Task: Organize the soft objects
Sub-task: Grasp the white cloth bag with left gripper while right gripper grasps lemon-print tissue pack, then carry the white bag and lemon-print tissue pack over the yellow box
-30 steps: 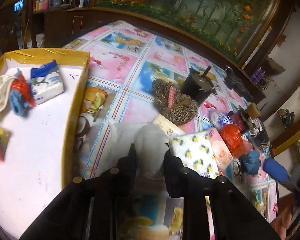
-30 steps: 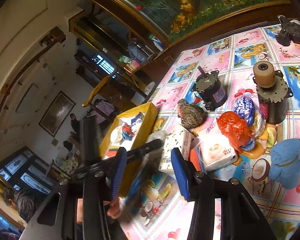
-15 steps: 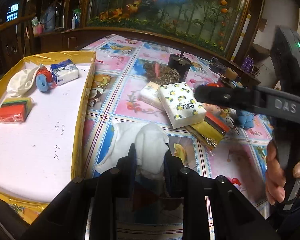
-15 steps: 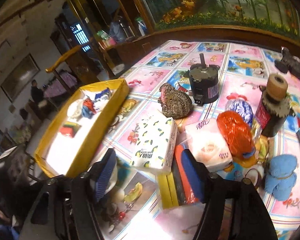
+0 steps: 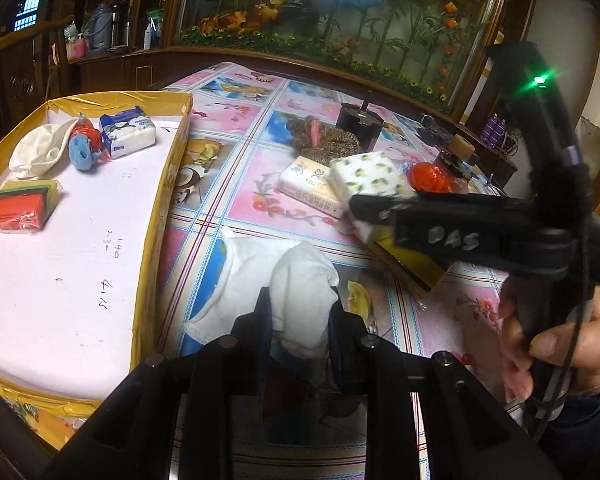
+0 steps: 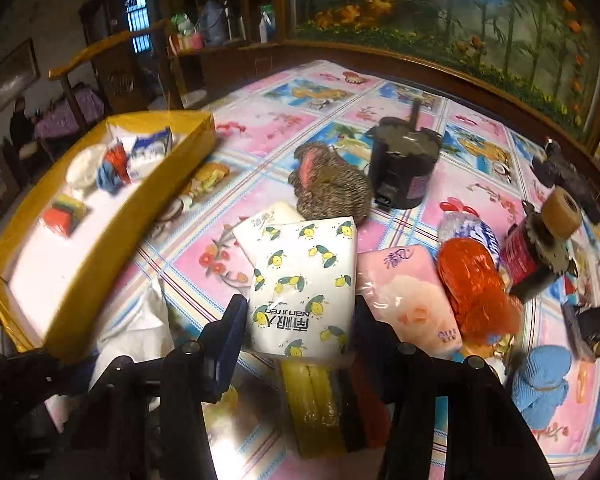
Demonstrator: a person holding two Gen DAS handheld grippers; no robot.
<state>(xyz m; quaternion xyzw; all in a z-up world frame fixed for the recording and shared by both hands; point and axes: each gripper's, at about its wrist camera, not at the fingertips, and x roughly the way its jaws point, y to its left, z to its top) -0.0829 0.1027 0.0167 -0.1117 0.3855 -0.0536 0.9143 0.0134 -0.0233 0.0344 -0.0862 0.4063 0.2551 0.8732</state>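
left wrist view: left gripper [image 5: 300,316] clamped on white cloth [image 5: 260,276], draped on tablecloth [image 5: 252,184] beside yellow-rimmed tray [image 5: 156,216]. in tray: one tissue pack [image 5: 127,136], one sponge pack [image 5: 20,210], one white cloth bundle [image 5: 40,148].

right wrist view: right gripper [image 6: 298,320] jaws just closing, astride lemon-print tissue pack [image 6: 304,280]; pad contact unclear. two motors [image 6: 404,168] on fruit-print tablecloth. mural wall behind.

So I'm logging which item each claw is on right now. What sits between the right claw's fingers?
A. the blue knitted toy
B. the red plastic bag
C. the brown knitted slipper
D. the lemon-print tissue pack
D: in the right wrist view the lemon-print tissue pack lies between the fingers of the right claw.
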